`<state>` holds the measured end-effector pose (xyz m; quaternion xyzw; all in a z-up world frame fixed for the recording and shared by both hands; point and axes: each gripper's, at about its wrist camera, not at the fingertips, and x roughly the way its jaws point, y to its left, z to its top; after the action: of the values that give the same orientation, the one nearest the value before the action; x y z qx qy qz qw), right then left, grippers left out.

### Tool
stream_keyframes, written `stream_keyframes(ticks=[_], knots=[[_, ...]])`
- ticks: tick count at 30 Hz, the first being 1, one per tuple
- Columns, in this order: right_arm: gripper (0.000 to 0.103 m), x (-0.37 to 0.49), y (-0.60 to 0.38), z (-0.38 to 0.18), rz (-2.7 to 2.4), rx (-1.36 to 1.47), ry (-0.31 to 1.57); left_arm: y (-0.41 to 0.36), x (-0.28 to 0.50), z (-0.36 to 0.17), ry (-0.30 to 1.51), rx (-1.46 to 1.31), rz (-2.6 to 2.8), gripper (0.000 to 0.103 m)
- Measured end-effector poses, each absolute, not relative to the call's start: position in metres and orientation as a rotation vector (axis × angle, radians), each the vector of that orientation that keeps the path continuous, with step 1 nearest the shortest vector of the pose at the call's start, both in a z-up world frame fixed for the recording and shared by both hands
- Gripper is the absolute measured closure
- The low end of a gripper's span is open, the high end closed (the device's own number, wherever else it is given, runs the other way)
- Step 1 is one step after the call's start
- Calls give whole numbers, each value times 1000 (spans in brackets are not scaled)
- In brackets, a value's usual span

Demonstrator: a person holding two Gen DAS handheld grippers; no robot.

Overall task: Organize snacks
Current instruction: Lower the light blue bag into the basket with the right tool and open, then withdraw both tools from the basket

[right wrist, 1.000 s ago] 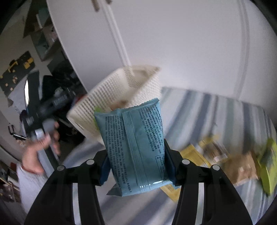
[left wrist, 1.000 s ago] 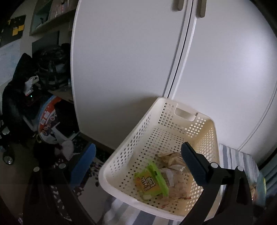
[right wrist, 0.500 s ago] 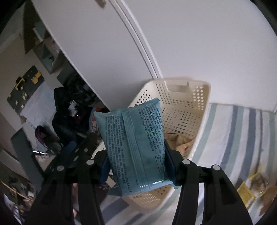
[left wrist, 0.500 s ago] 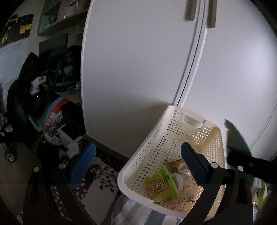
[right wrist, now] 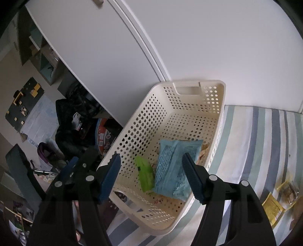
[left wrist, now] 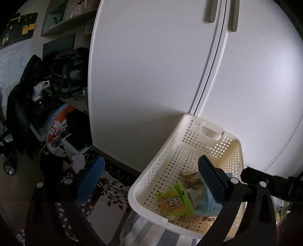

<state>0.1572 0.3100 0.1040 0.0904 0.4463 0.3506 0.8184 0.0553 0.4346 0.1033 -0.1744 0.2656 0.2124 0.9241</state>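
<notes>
Dropped: blue packet [right wrist: 175, 168] in basket [right wrist: 144, 121].

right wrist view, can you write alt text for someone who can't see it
The open right tool hovers above a cream perforated basket holding a light blue snack packet beside a green packet. The basket sits on a striped cloth against white cabinet doors.

White wardrobe doors [left wrist: 161, 72] with grey handles [left wrist: 210, 11] behind. Striped bedding [right wrist: 265, 136] in grey, green and cream. Dark bags and clothes [left wrist: 47, 75] piled left, wall shelf [left wrist: 62, 20] above, patterned rug [left wrist: 113, 191] below.
</notes>
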Motion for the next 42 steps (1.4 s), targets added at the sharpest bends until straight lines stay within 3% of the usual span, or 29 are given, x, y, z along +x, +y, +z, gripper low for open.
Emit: stream_keyframes(ticks=[15, 19, 22, 42], knots=[[35, 137, 270, 99, 657, 168, 906, 420, 55, 109, 538, -337, 395, 3], [26, 136, 248, 99, 611, 204, 896, 412, 58, 110, 541, -322, 379, 3], [25, 133, 235, 101, 587, 208, 886, 406, 58, 112, 537, -311, 362, 3], [22, 115, 104, 90, 337, 175, 879, 303, 63, 124, 536, -126, 135, 3]])
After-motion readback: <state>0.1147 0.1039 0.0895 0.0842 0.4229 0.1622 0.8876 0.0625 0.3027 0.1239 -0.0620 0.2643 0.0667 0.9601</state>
